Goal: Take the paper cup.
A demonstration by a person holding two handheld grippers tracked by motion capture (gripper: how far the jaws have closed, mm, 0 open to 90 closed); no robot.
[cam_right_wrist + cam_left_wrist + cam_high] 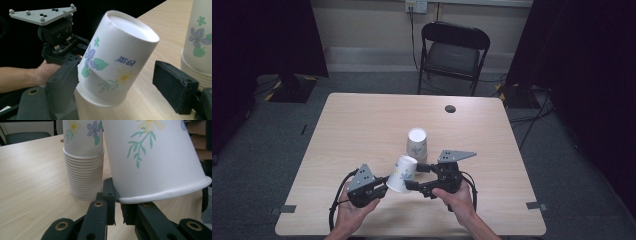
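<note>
Paper cup [402, 173], tilted and upside down near the table's [352, 125] front edge, is pinched at its rim by the left gripper [379, 191]; right gripper [416, 176] jaws straddle it, apart. Stack of cups [417, 144] stands just beyond.

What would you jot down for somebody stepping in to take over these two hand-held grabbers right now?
Left gripper: shut on the rim of the paper cup, holding it upside down and tilted above the table.
Right gripper: open, one jaw on each side of that cup; the far pad is clear of it.
Stack of cups: upside down, mid-table, just beyond the grippers.
Done: one cup is off the stack and in hand.
Left, probably: close the right gripper on the cup, or place it.
</note>
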